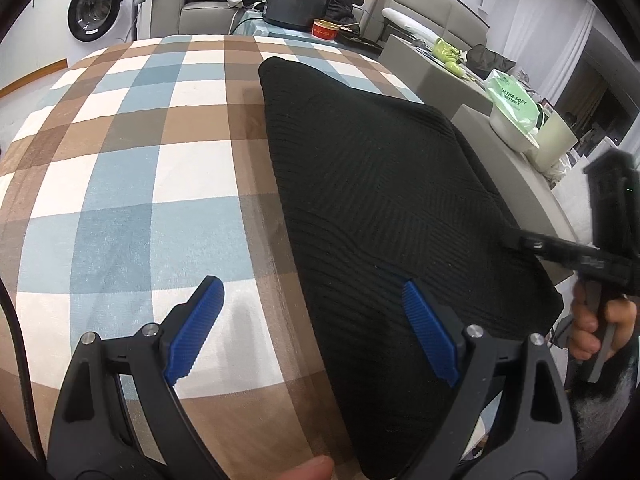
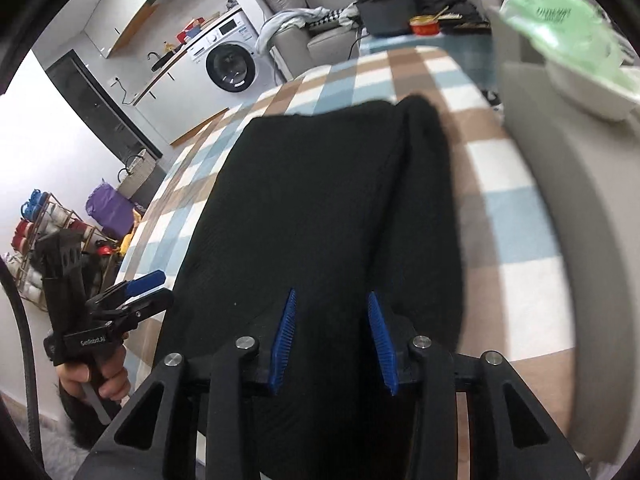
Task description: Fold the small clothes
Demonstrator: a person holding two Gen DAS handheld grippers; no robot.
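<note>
Blue pads of the left gripper (image 1: 310, 292) stand wide apart, one over the checked cloth (image 1: 132, 184), one over the black garment (image 1: 372, 184), gripping nothing. Right gripper (image 2: 332, 300) hangs part-open over the garment's near end, which its frame hides; nothing pinched. Folded, ribbed, the garment lies lengthwise on the cloth. Beyond: blurred green packet (image 2: 560, 20), sofa (image 1: 208, 8), washer (image 1: 96, 10).

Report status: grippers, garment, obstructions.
Left gripper open, empty. Right gripper partly open over black knit garment, nothing pinched. Garment folded on checked cloth. Nothing in the way.
</note>
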